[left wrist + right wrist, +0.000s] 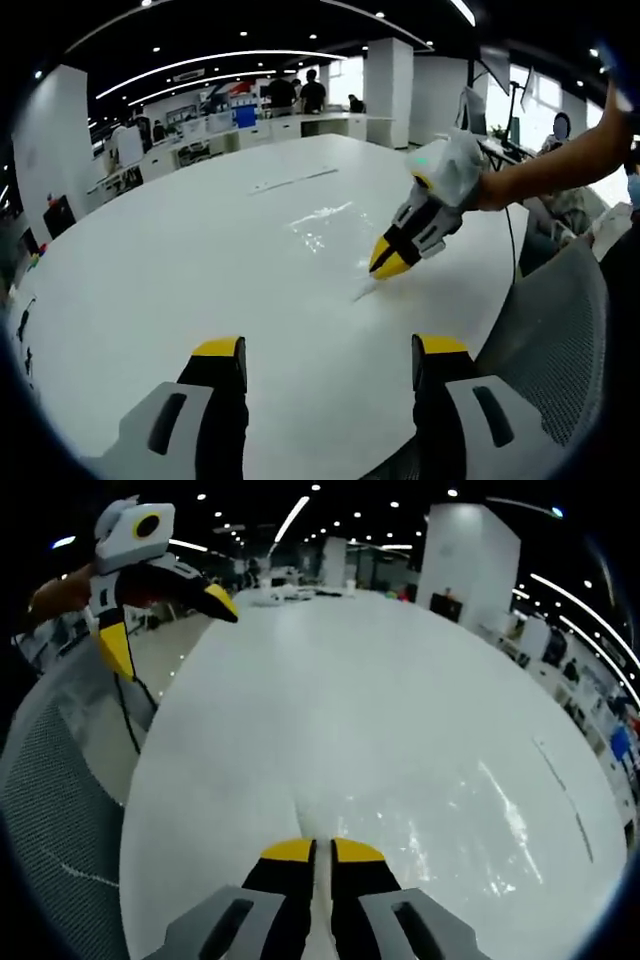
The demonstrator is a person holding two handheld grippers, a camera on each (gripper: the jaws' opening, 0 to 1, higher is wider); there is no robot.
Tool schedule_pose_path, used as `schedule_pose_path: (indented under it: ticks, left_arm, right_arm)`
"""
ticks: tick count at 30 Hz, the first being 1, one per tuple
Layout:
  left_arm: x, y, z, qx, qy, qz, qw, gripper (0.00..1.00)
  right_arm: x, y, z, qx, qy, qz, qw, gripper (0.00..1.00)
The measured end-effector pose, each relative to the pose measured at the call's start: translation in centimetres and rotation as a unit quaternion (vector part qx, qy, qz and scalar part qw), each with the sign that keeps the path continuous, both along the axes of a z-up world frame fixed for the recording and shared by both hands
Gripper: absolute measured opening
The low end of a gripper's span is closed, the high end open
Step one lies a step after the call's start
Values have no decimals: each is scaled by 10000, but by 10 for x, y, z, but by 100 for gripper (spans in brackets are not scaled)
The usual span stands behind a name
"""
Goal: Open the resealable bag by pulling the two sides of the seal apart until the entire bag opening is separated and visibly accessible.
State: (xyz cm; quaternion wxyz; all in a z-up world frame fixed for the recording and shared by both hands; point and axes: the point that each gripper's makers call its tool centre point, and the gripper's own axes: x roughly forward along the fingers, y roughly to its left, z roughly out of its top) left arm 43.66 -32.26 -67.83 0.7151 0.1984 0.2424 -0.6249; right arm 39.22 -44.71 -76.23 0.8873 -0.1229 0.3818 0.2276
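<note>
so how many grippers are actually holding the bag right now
1: the right gripper is shut on the clear bag's near corner on the white table. The left gripper hovers open, apart.

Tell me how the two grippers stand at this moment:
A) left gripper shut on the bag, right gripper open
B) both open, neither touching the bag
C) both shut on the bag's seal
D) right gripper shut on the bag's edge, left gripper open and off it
D: the right gripper is shut on the edge of the clear resealable bag lying on the white table, while the left gripper is open above bare table.
</note>
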Motion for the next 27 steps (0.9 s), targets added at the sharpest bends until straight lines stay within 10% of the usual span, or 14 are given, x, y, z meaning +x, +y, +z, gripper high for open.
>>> schedule_pose_path:
  ticks: [10,27]
  left_arm:
    - [-16,-12,-7,233,-219,-529,9981,45]
    - [-48,-30,-25,633,-513,-1464,9859,47]
  right_arm:
    - [-17,15,9,-128,31,319,9994,1]
    - [-42,37,20,-190,60,563,9982,0]
